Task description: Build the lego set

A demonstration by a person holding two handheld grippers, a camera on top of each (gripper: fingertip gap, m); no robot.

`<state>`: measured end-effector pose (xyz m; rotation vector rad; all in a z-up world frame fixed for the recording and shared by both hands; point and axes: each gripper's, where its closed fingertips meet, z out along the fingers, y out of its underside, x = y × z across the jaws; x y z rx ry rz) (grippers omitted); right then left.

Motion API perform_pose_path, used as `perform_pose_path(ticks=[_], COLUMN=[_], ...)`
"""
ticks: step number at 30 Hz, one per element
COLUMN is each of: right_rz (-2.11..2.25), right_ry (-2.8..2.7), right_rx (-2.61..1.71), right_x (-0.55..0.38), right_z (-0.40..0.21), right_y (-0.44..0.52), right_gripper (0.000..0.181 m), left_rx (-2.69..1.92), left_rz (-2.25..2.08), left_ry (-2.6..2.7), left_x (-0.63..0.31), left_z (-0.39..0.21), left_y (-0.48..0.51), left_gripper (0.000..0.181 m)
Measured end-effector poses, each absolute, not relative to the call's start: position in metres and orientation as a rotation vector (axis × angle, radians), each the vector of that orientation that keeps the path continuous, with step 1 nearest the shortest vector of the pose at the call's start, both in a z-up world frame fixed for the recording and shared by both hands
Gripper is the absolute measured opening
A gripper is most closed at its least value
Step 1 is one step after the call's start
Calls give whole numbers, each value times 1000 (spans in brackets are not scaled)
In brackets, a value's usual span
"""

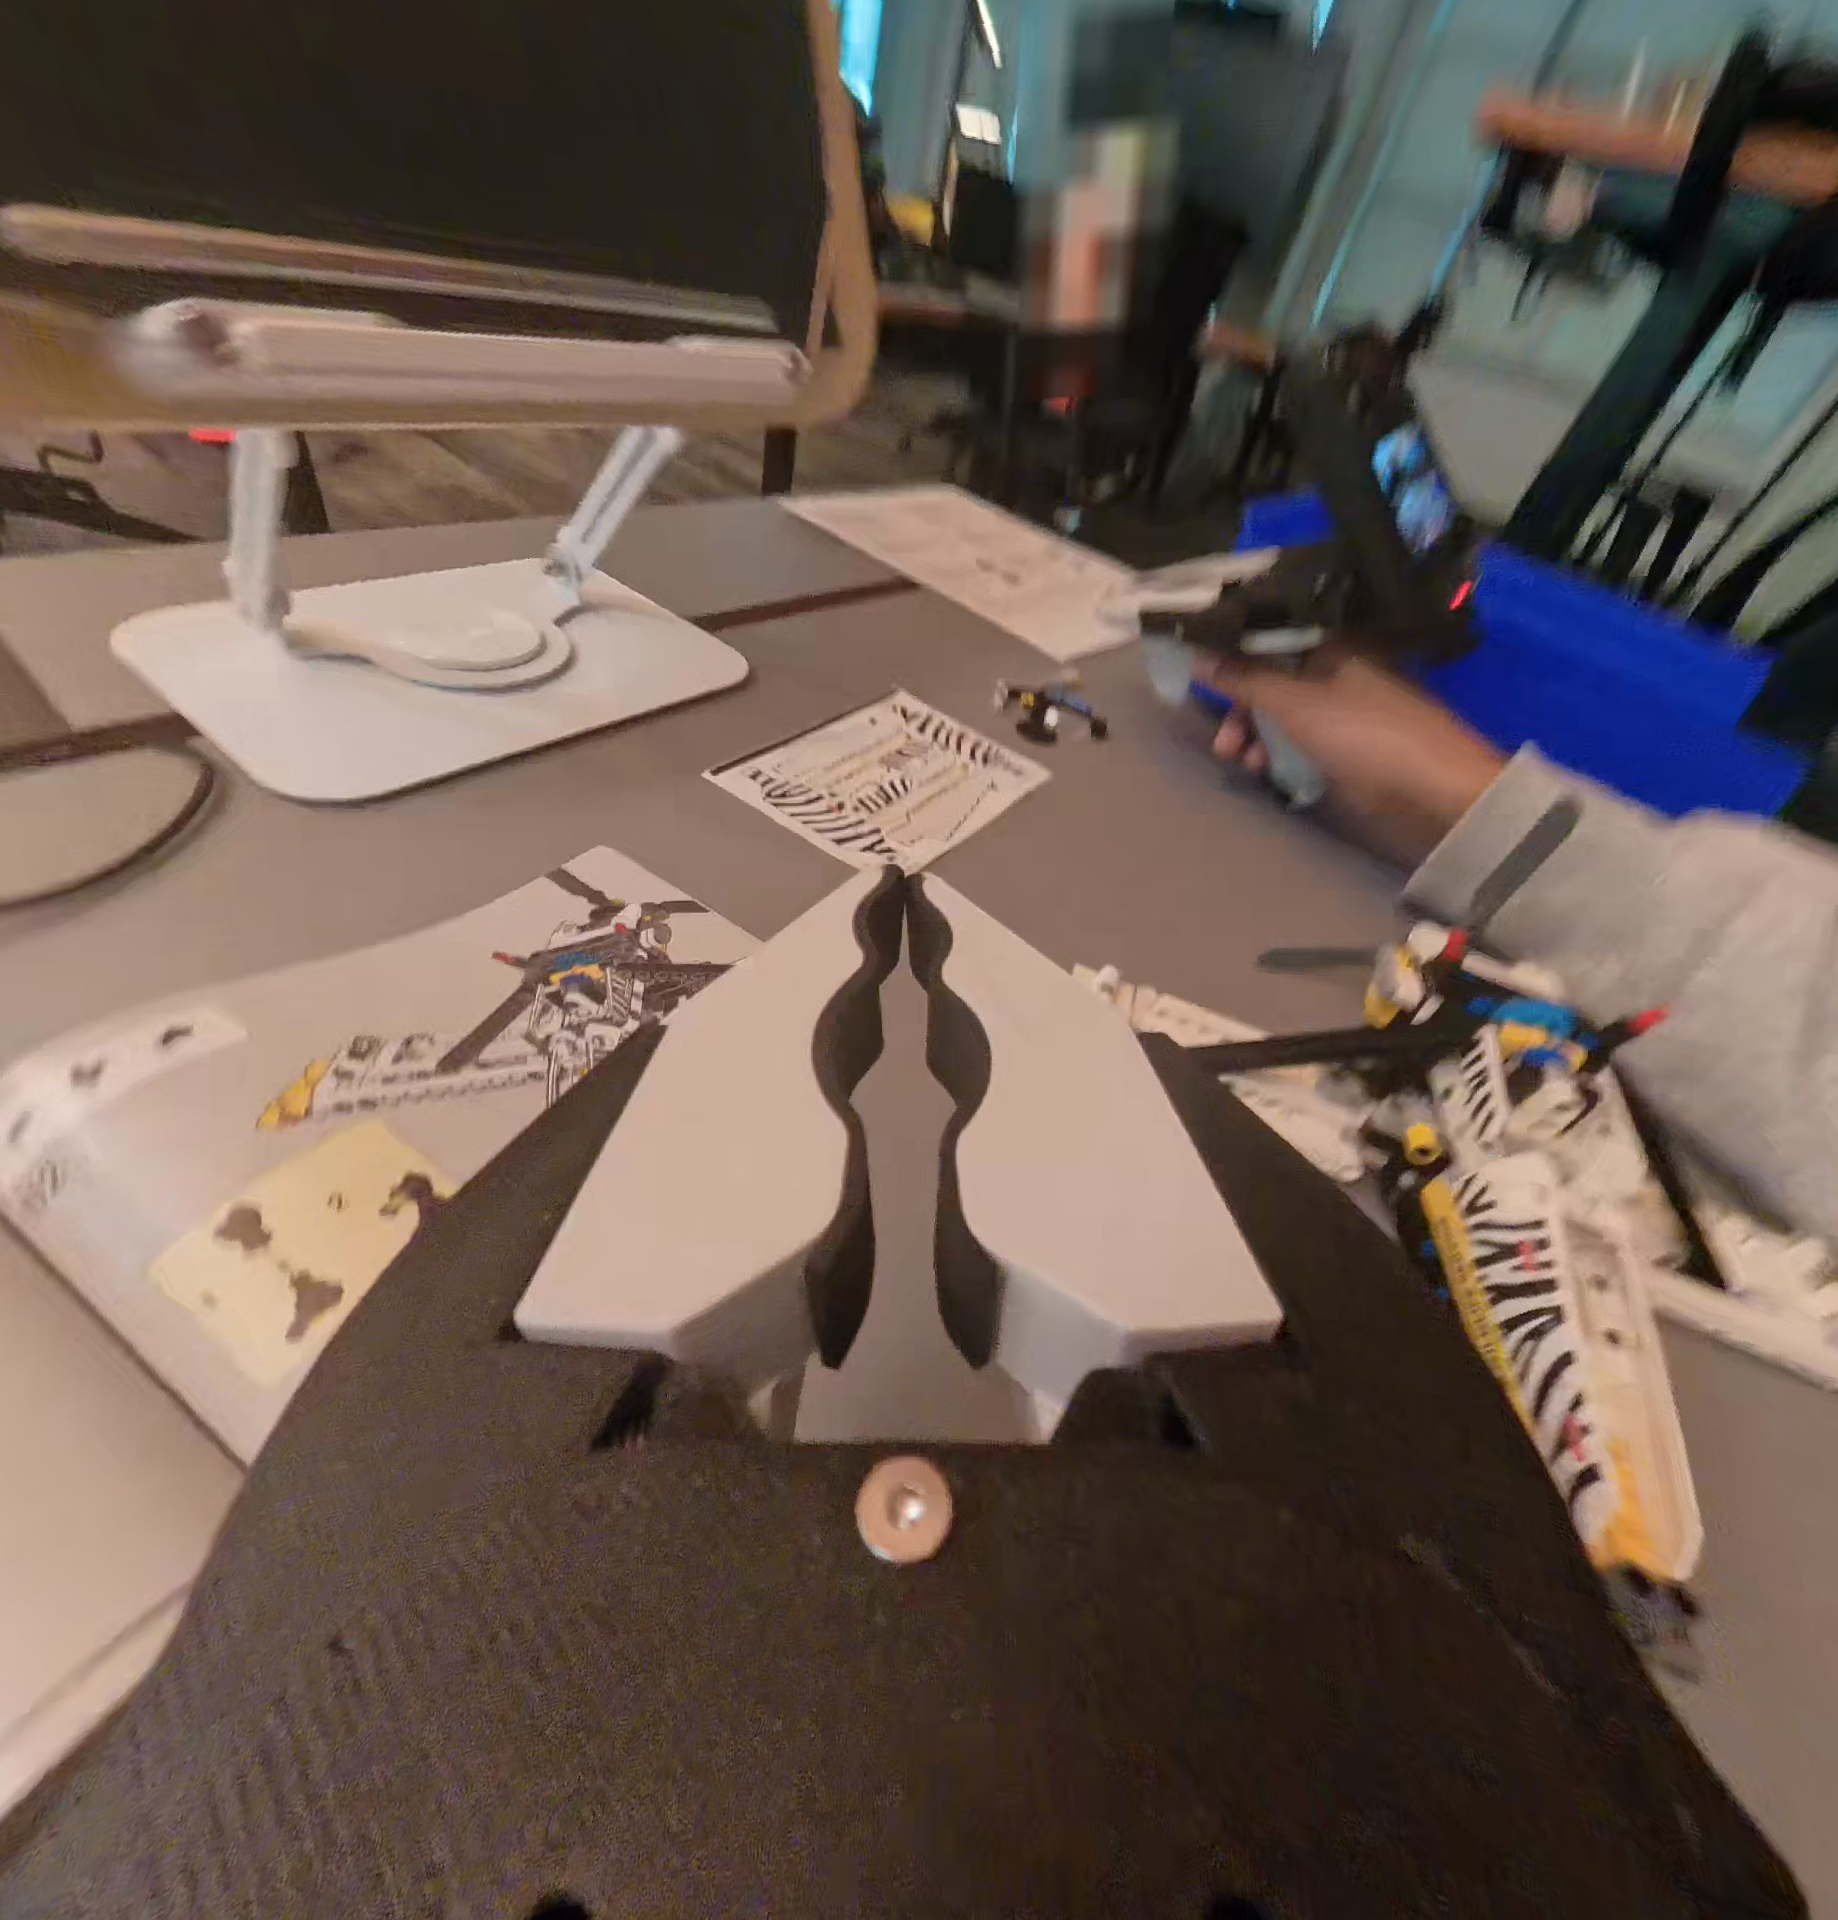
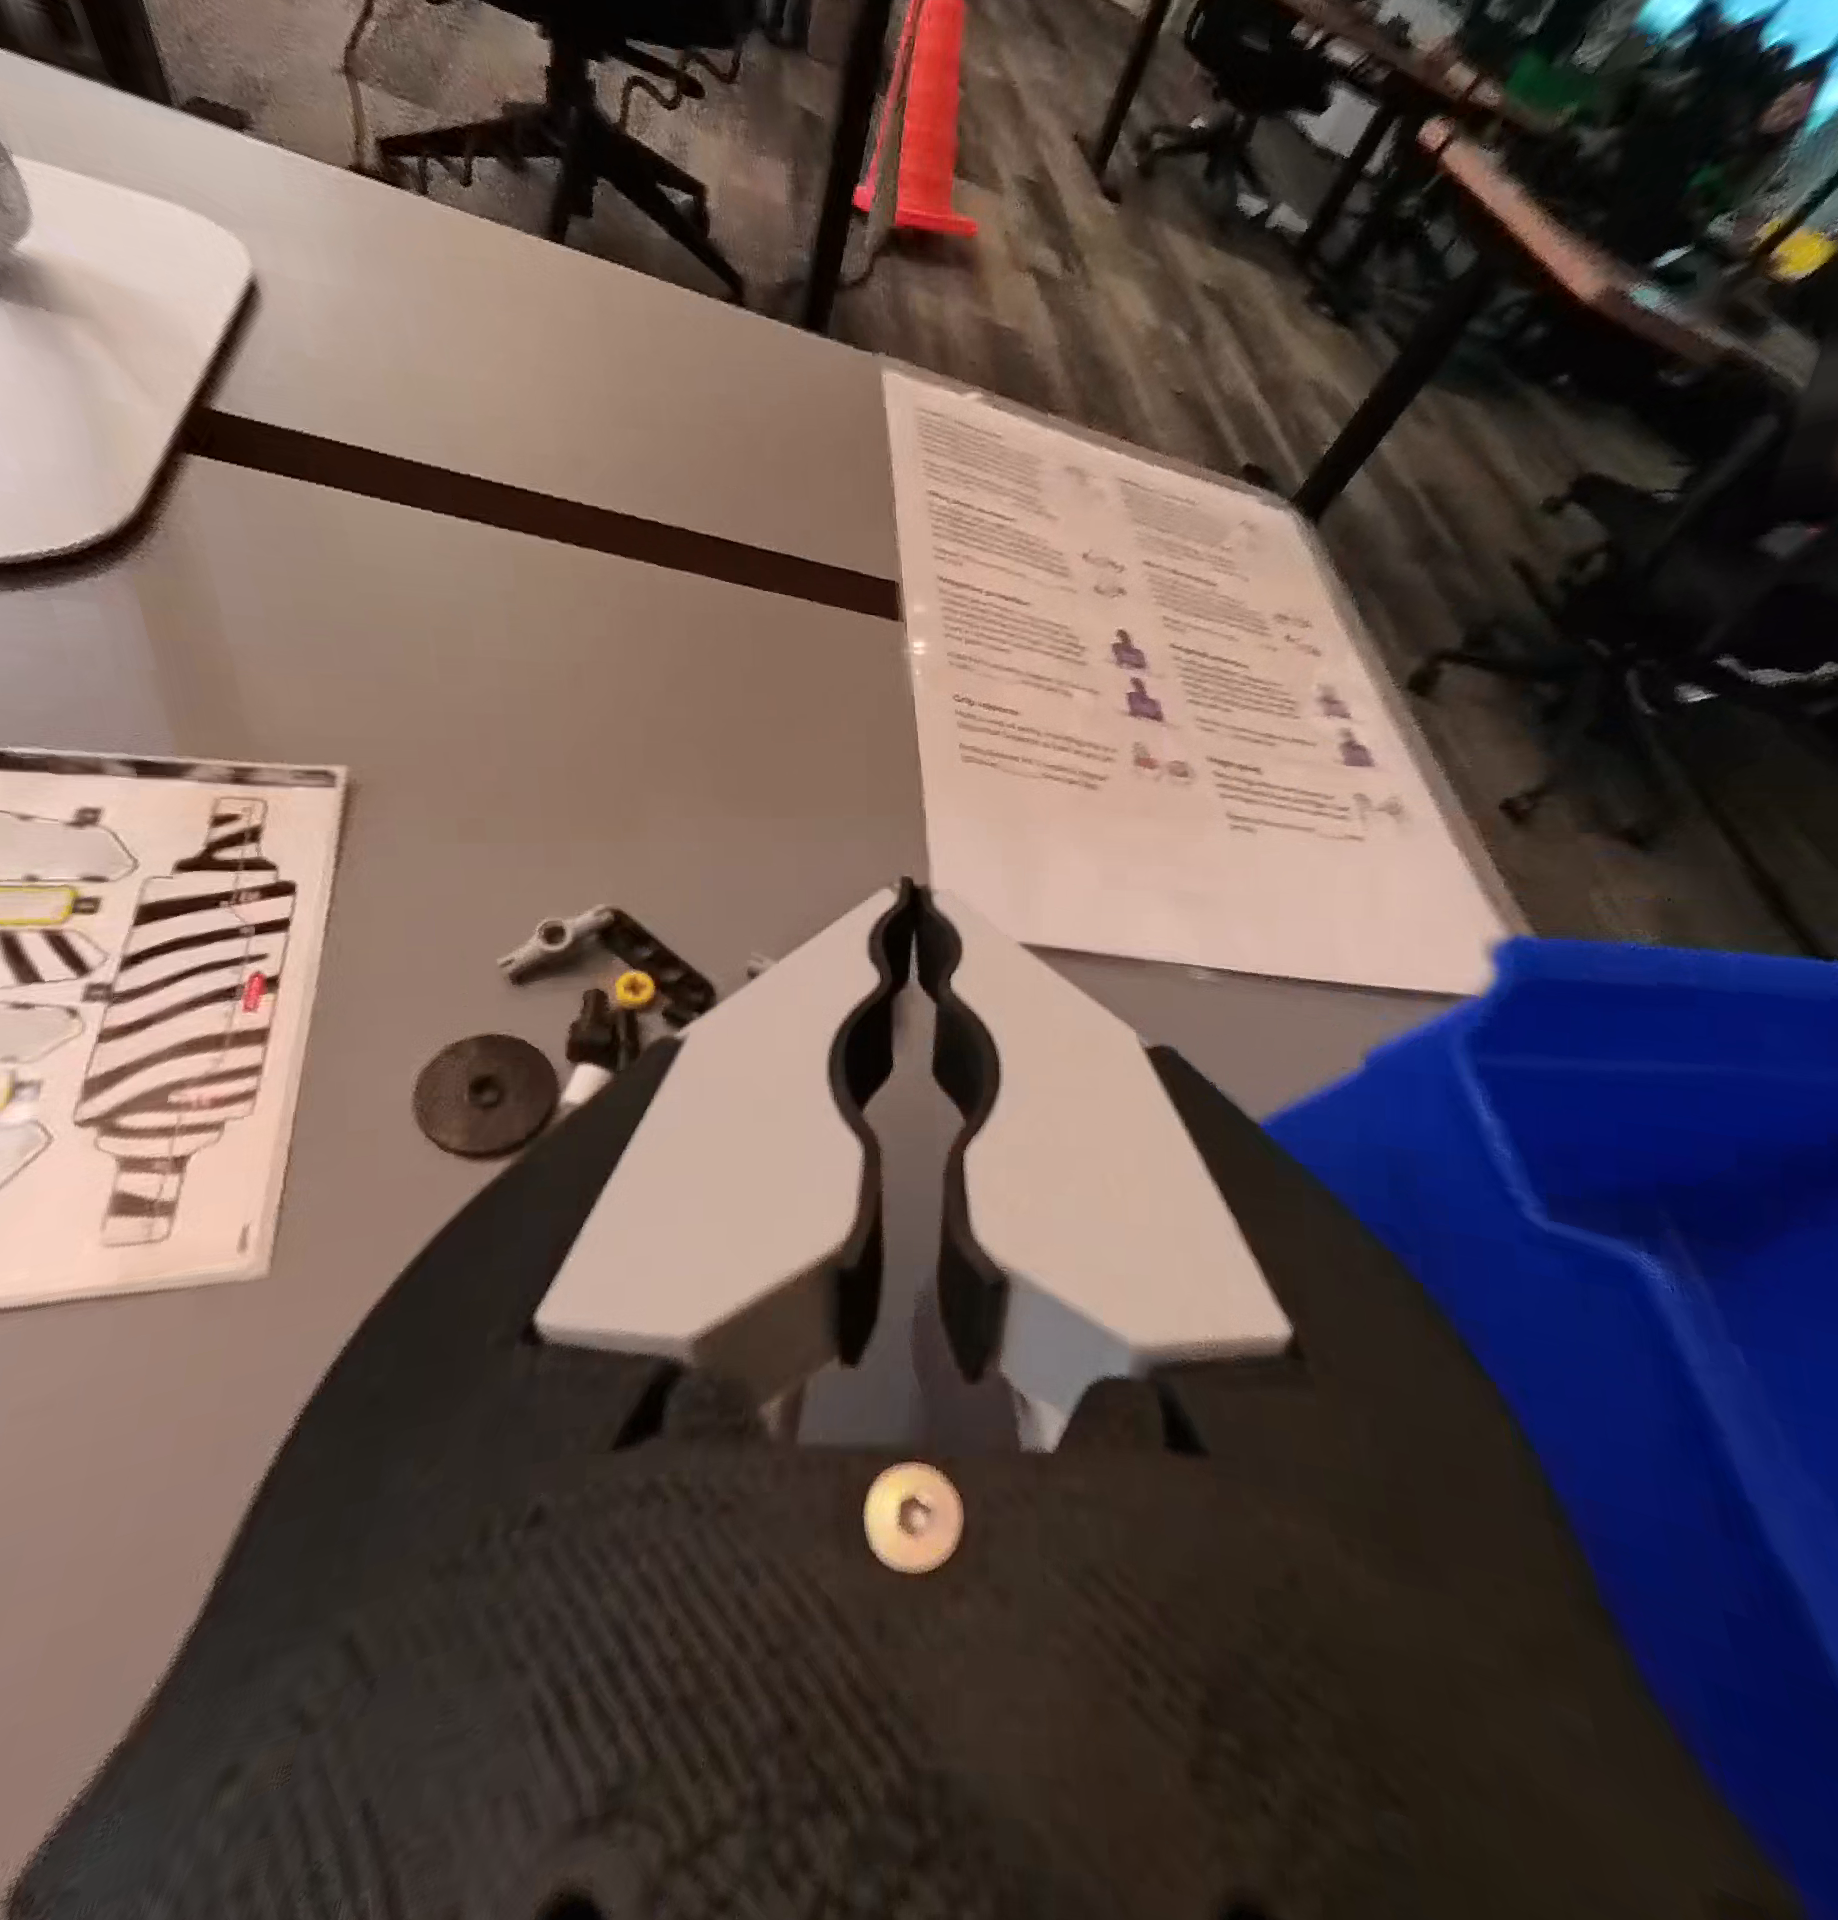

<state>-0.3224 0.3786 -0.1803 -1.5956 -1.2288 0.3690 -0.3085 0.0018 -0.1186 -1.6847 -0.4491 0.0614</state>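
A zebra-striped white, yellow and black lego helicopter lies on the grey table at the right, over loose white pieces. My left gripper is shut, its pads touching at the tips with nothing between them, above the near corner of the sticker sheet. My right gripper is also shut with nothing between its pads. A small cluster of loose parts and a black disc lie just left of it. The right gripper also shows blurred in the left wrist view, held by a hand.
An instruction booklet lies at the left. A white tablet stand holds a dark screen at the back. A printed sheet lies by the table's far edge. A blue bin stands at the right. A grey sleeve crosses behind the helicopter. Spacing between my two grippers at the tips: around 40 cm. The black disc is closer to my right gripper, around 8 cm from its tips; the left tips are 30 cm off.
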Motion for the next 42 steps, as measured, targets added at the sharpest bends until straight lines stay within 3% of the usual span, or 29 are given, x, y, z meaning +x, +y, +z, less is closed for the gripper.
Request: perform_pose_path(ticks=[5,16,42], right_rz=[445,389,560], right_ry=[-1288,-1343,-1390], right_rx=[-1713,-1881,-1858], right_x=[-326,-328,-343], right_z=[-197,-225,-220], right_y=[388,402,386], right_gripper=[0,0,0], left_rx=[-1547,-1543,-1652], left_rz=[-256,-277,-277], left_ry=[-451,-465,-449], left_x=[-297,-299,-294], left_z=[-91,-98,-128], left_y=[-7,-6,8], left_gripper=[1,5,7])
